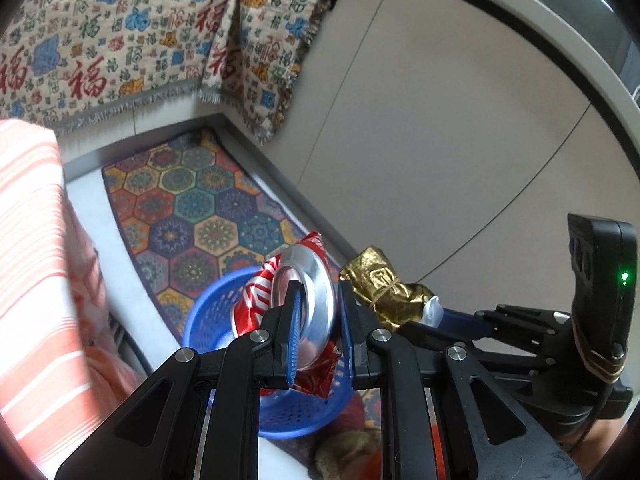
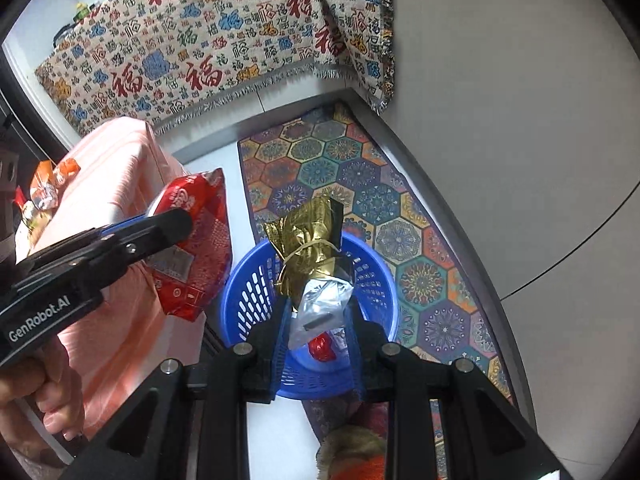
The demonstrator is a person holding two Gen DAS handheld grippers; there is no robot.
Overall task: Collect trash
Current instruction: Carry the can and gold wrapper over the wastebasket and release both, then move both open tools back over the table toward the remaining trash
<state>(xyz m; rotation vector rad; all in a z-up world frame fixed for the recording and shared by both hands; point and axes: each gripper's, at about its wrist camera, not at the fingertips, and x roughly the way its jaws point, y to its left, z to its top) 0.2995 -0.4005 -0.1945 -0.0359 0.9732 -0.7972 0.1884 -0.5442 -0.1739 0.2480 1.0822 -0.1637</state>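
Note:
My left gripper (image 1: 319, 294) is shut on a crumpled red packet (image 1: 256, 300) with a round silver end, and holds it above the blue perforated basket (image 1: 212, 312) on the floor. In the right wrist view the same left gripper (image 2: 180, 220) grips the red packet (image 2: 200, 248) left of the basket (image 2: 380, 280). My right gripper (image 2: 318, 308) is shut on a gold foil wrapper (image 2: 312, 236) tied with a rubber band, right over the basket's opening. The left wrist view has the gold wrapper (image 1: 380, 288) beside the packet. A small red scrap (image 2: 322, 348) lies inside the basket.
The basket stands at the edge of a hexagon-patterned rug (image 2: 360, 184). A cloth with red characters (image 2: 192, 60) hangs behind it. A pink striped cover (image 1: 32, 260) rises on the left and a grey wall (image 1: 440, 120) on the right. A person's hand (image 2: 40, 392) grips the left tool.

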